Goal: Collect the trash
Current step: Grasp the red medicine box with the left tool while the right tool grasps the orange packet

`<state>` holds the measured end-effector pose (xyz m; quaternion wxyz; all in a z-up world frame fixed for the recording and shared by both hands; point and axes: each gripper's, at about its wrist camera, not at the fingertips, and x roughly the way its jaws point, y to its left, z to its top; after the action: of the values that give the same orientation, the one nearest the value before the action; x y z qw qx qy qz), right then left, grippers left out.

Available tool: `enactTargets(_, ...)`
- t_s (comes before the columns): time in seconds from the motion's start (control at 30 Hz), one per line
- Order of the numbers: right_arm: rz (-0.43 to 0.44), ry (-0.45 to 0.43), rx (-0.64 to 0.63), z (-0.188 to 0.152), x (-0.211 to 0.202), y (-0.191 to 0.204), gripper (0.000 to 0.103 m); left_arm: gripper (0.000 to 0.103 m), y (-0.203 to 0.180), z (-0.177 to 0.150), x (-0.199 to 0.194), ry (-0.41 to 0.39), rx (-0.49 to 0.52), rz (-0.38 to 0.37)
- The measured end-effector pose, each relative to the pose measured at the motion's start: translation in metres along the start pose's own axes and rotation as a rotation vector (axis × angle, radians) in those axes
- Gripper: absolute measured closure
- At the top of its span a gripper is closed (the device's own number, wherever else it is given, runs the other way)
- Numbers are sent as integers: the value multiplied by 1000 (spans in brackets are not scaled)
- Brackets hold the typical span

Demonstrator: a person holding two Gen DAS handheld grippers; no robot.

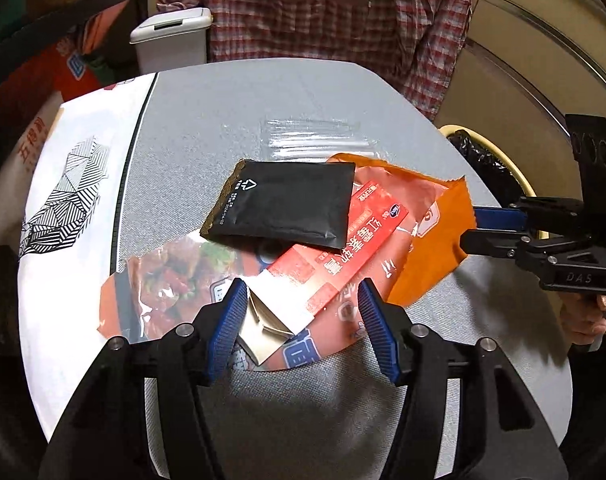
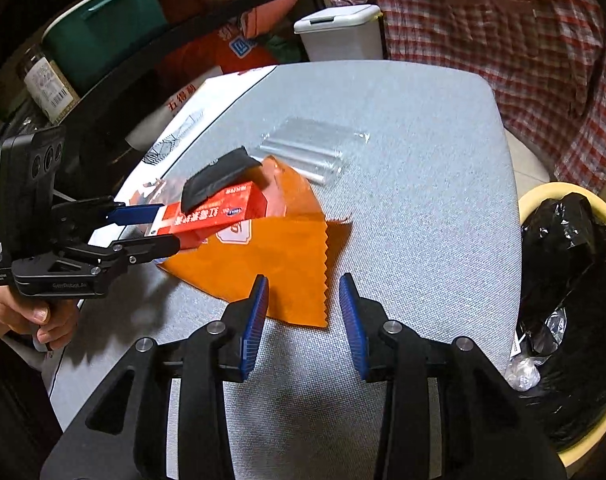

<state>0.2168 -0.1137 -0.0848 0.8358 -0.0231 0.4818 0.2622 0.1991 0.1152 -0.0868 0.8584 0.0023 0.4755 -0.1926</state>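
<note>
From my right claw [image 2: 303, 312] cam, the fingers are spread either side of the orange wrapper's [image 2: 271, 264] zigzag edge on the grey tabletop [image 2: 423, 160]. My left claw [image 2: 163, 228] straddles the red box [image 2: 219, 216], black pouch [image 2: 215, 180] on top. Bin [image 2: 543, 204] sits right.

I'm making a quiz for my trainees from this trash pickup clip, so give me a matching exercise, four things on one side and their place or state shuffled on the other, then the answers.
Things:
1. black sachet
2. red box
3. clear plastic tray
4. yellow bin

Places or states:
A. lined with a black bag, beside the table
B. lying on top of the red box
C. between the open fingers of the left gripper
D. alone on the grey table, beyond the pile

Pairs: 1-B, 2-C, 3-D, 4-A
</note>
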Motion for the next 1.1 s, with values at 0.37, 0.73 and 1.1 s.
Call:
enactTargets(0.37, -20, 17, -20, -3, 4, 2, 78, 46, -1, 5, 1, -3, 14, 12)
enactTargets(0.73, -32, -37, -38, 1, -12, 4, 100, 57, -13, 6, -1, 0, 81, 40)
enactTargets(1.1, -57, -165, -22, 5, -64, -1, 102, 63, -22, 14, -31, -74, 75, 19)
